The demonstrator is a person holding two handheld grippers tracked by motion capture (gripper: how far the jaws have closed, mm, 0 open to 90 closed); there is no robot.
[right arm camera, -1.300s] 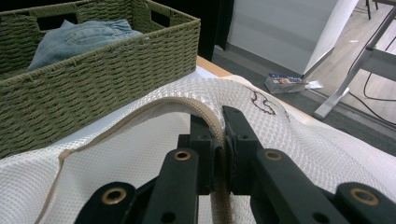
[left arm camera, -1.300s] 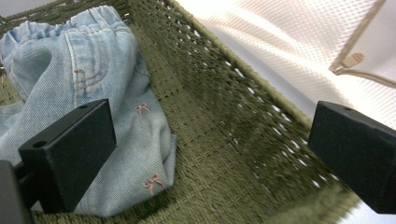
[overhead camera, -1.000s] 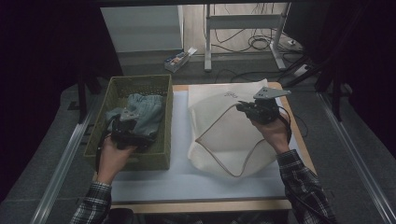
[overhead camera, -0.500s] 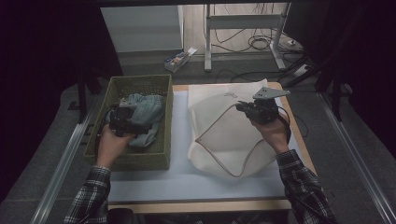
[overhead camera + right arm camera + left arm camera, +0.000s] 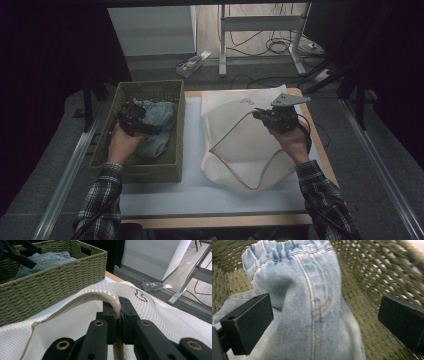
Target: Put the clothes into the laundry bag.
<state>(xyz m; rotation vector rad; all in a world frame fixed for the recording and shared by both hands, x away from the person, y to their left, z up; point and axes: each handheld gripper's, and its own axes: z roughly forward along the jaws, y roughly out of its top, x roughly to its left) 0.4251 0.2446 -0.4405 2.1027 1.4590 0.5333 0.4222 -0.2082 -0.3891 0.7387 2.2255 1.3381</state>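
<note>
Faded blue jeans (image 5: pixel 159 126) lie crumpled in a green woven basket (image 5: pixel 145 85) at the table's left. My left gripper (image 5: pixel 152 128) reaches into the basket, open. Seen from the left gripper view, the jeans (image 5: pixel 312 302) bulge between the two wide-apart jaws of that gripper (image 5: pixel 324 312), and the pads stay off the cloth. A white mesh bag (image 5: pixel 235 150) with a tan trimmed rim (image 5: pixel 225 134) lies at the right. My right gripper (image 5: pixel 117 312) is shut on the tan rim (image 5: pixel 95 296) and lifts it off the bag (image 5: pixel 162 315).
Basket and bag rest on a white mat (image 5: pixel 190 192) over a wooden table with its front edge (image 5: pixel 215 220) near me. The basket's wall (image 5: pixel 50 285) stands close to the bag. A small box (image 5: pixel 191 62) and desk legs (image 5: pixel 222 45) are on the floor beyond.
My left hand has moved farther into the basket, away from its front wall, over the jeans. The right hand and the bag's rim have stayed put.
</note>
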